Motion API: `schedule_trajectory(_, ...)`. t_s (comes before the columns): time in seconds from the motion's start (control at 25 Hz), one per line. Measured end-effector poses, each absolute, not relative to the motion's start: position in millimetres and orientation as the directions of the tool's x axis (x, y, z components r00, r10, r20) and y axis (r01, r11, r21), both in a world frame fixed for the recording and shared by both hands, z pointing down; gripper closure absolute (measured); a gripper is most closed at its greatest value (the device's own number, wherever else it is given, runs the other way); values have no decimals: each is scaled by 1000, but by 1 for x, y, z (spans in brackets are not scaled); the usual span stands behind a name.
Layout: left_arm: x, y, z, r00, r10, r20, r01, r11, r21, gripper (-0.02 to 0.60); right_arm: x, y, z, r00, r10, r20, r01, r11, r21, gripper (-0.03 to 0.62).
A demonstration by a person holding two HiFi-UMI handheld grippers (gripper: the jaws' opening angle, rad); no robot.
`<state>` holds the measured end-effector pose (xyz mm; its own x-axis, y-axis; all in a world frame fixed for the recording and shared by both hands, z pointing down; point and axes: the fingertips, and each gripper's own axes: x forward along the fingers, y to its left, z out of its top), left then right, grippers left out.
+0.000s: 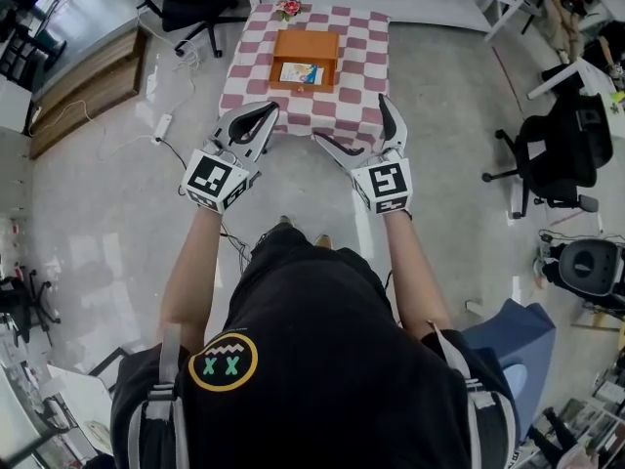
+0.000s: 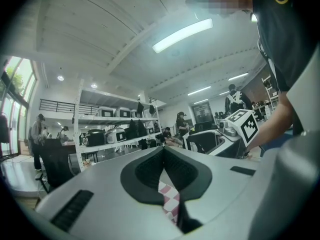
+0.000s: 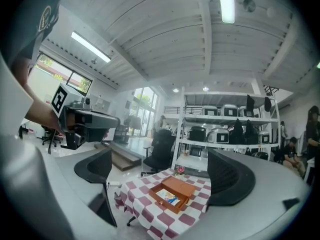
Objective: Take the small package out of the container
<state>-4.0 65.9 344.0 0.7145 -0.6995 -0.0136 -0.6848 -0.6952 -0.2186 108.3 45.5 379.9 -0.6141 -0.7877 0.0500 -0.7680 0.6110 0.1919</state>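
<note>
The small package lies flat in the container's near half, its long axis along the near wall. Bare bench surrounds the container. Nearer than the container hover the left gripper, jaws together and empty, and the right gripper, jaws wide.

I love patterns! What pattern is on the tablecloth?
The tablecloth has pinkish-red and white checks, clearest in the head view.
</note>
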Motion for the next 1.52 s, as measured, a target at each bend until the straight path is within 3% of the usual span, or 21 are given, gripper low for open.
schedule_trajectory(0.52, 2, 25, 358, 722, -691, -13, -677, -704, -214, 565, 111, 6, 400, -608, -791, 64, -773, 609, 178, -1)
schedule_trajectory(1.52, -27, -182, 398, 751, -661, 1, -656, -745, -123, 565, 90, -179, 435, -563, -813, 153, -791, 583, 185, -1)
